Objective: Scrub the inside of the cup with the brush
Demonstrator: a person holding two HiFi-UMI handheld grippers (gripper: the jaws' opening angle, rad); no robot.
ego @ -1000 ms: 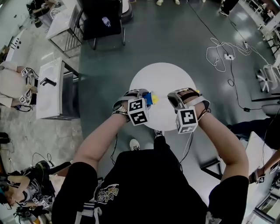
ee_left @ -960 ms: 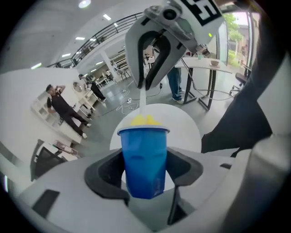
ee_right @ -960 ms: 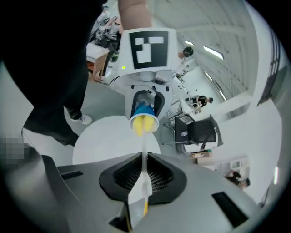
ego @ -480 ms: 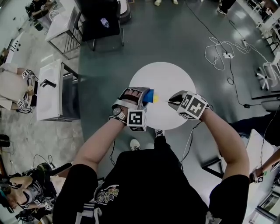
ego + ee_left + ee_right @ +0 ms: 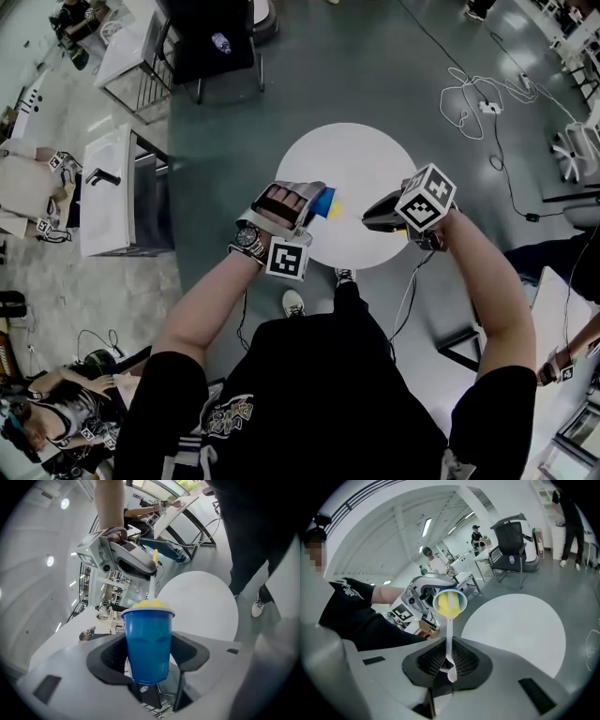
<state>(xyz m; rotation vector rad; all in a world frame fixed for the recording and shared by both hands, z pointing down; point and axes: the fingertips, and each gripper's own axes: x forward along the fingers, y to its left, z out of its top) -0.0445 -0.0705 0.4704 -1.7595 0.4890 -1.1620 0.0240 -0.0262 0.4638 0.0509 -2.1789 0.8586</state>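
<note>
My left gripper [image 5: 147,654] is shut on a blue cup [image 5: 147,641], jaws on either side of its wall, mouth pointing away toward the right gripper. In the head view the cup [image 5: 322,201] lies tipped over the white round table [image 5: 361,159]. My right gripper [image 5: 449,665] is shut on the white handle of a brush [image 5: 449,639]. Its yellow head [image 5: 449,603] sits inside the cup's mouth [image 5: 461,603]. The same yellow head [image 5: 149,604] fills the rim in the left gripper view. Both grippers [image 5: 305,208] [image 5: 372,221] face each other above the table's near half.
A black chair [image 5: 211,42] stands beyond the table. To the left are a white desk [image 5: 108,192] and seated people. Cables [image 5: 478,98] trail over the grey floor at upper right. The holder's shoe [image 5: 292,303] shows under the table's near edge.
Both wrists have rolled: the right marker cube swung from facing down to up and right, the left cube dropped below the hand. The cup and brush stayed joined.
</note>
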